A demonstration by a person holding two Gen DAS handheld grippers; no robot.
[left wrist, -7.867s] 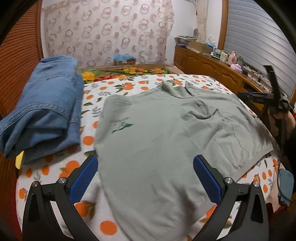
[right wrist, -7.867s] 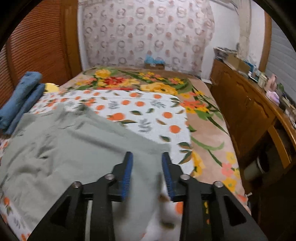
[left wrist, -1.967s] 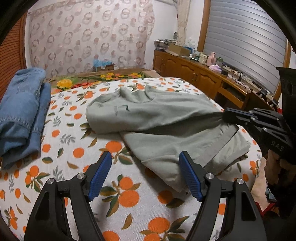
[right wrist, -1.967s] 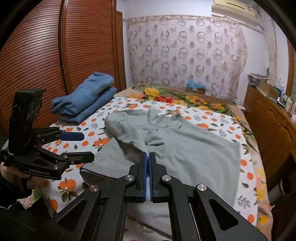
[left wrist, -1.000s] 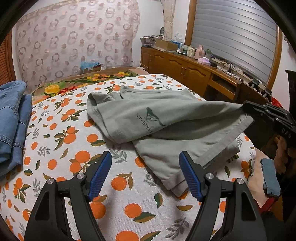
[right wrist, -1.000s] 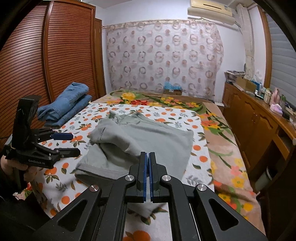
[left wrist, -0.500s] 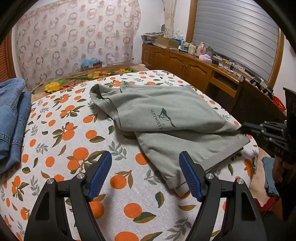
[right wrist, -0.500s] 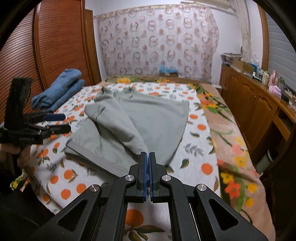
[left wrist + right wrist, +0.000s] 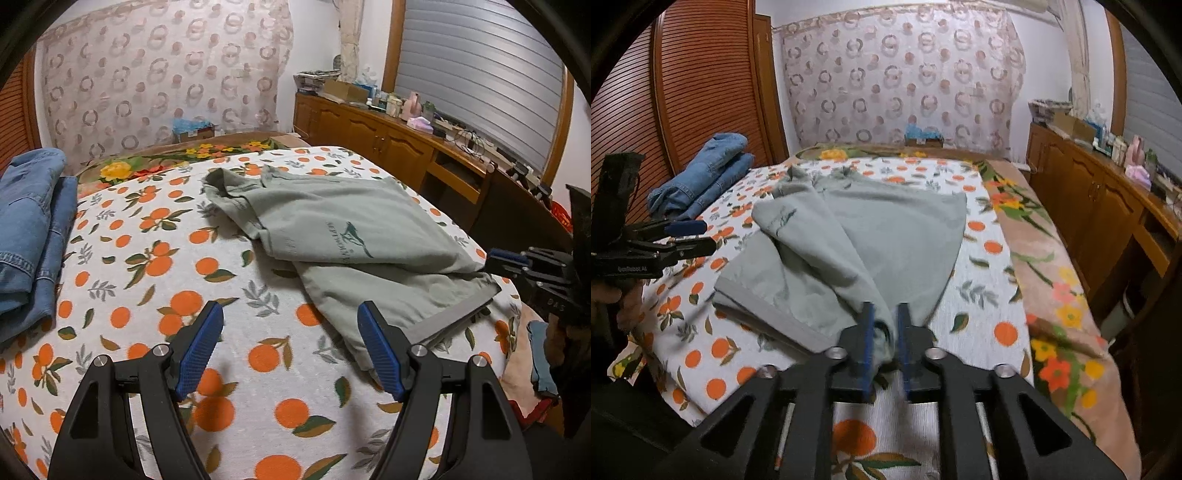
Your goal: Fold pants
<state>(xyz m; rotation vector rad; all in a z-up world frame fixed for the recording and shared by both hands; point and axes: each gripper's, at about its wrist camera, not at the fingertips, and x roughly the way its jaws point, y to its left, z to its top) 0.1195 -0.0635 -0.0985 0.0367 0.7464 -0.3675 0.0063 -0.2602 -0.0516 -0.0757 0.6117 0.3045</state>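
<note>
a home bedroom: a bed (image 9: 155, 258) under an orange-print cover, slatted wooden wardrobe doors (image 9: 705, 85), a patterned curtain (image 9: 905, 74), a cluttered wooden sideboard (image 9: 388, 136).

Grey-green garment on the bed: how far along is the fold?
Done: one side of the grey-green garment lies folded across its middle, printed logo facing up. In hand: the right gripper has its jaws slightly parted around the folded corner, which looks like a release. The left gripper is open over the orange-print bedspread. Left: the remaining folds. The folded jeans lie apart.
</note>
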